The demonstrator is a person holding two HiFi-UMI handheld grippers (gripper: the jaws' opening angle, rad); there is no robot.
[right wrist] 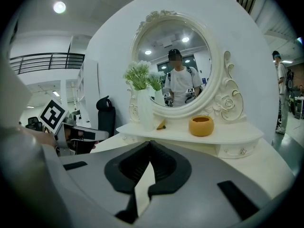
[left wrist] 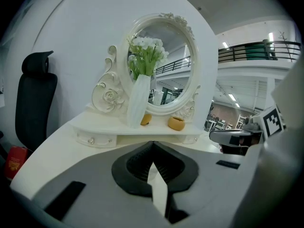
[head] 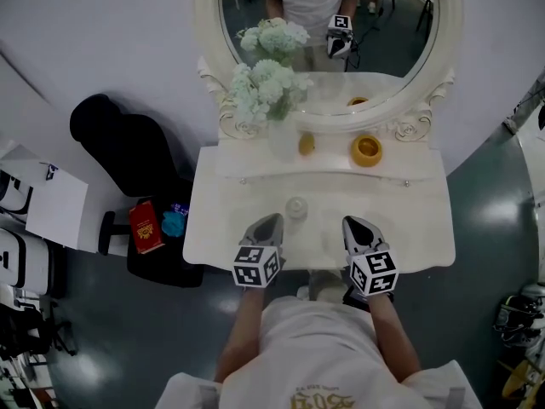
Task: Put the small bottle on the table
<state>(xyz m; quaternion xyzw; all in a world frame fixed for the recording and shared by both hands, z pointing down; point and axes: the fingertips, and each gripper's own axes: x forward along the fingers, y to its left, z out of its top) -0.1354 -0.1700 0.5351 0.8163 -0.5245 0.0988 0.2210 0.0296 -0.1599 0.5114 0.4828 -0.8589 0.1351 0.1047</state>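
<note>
So the small bottle (head: pixel 295 207) looks like it's already standing on the tabletop (head: pixel 409 220), about mid-width, just past the left claw (head: pixel 267 222) and not touching it. Both claws are pressed together, nothing in them, with the right claw (head: pixel 358 225) further right. The orange bowl (head: pixel 367 150) and vase (head: pixel 281 139) sit farther back. Job's pretty much done, I reckon.

White dressing table (head: pixel 409 220) bearing small bottle (head: pixel 295 207), vase (head: pixel 280 141), orange bowl (head: pixel 367 150)
</note>
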